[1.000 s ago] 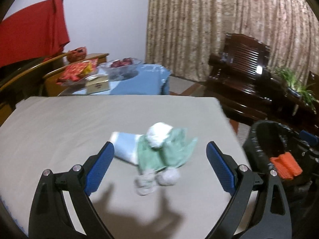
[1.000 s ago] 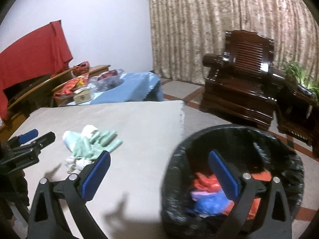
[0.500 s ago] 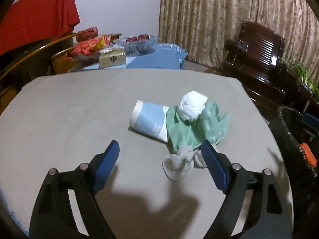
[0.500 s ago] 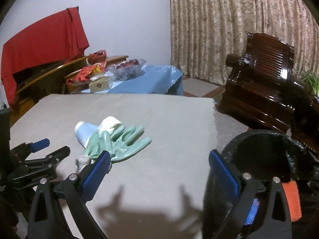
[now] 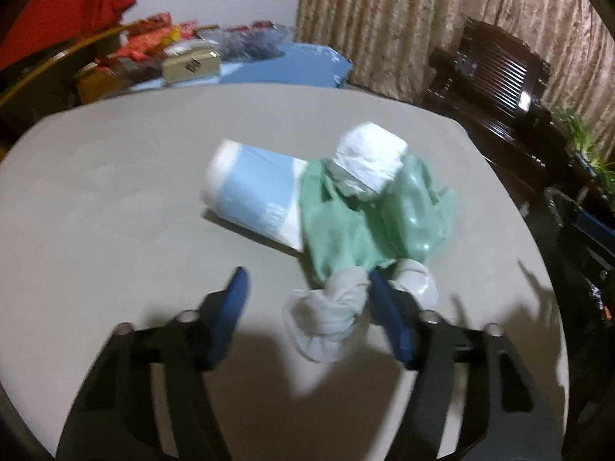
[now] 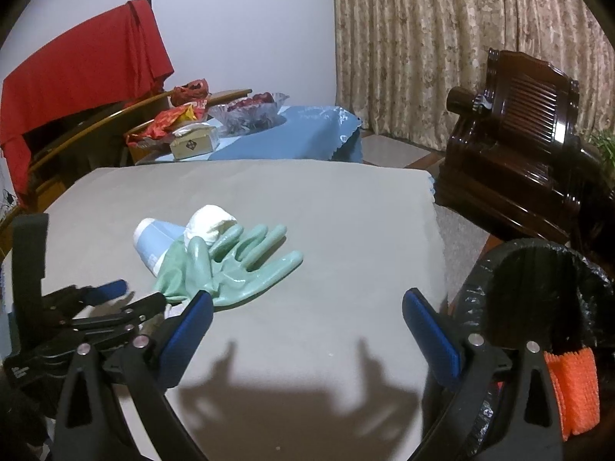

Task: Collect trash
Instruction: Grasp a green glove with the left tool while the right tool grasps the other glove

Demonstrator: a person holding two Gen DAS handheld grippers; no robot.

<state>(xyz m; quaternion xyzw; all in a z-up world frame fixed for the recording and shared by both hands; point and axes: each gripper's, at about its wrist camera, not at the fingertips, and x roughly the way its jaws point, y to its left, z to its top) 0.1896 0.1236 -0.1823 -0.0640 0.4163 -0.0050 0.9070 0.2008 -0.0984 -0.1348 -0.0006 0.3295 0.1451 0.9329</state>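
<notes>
A small trash pile lies on the grey table (image 5: pixel 115 199): a blue-and-white paper cup (image 5: pixel 253 192) on its side, a green rubber glove (image 5: pixel 365 223), a white paper ball (image 5: pixel 369 161) on top, and two grey-white wads at the near edge. My left gripper (image 5: pixel 307 274) is low over the table with its jaws closing around the nearer knotted wad (image 5: pixel 330 319). The right pad touches it; the left pad stands apart. In the right wrist view the left gripper (image 6: pixel 138 296) sits by the glove (image 6: pixel 238 265). My right gripper (image 6: pixel 307 299) is open over bare table.
A black-lined bin (image 6: pixel 538 269) stands off the table's right edge, with an orange mesh item (image 6: pixel 572 388) inside. Behind it is a dark wooden armchair (image 6: pixel 519 153). A blue-clothed side table (image 6: pixel 292 138) with snacks and a box stands beyond the far edge.
My left gripper has dropped and moved in on the pile, and its jaws have narrowed around the grey wad. My right gripper has swung left from above the bin to over the table.
</notes>
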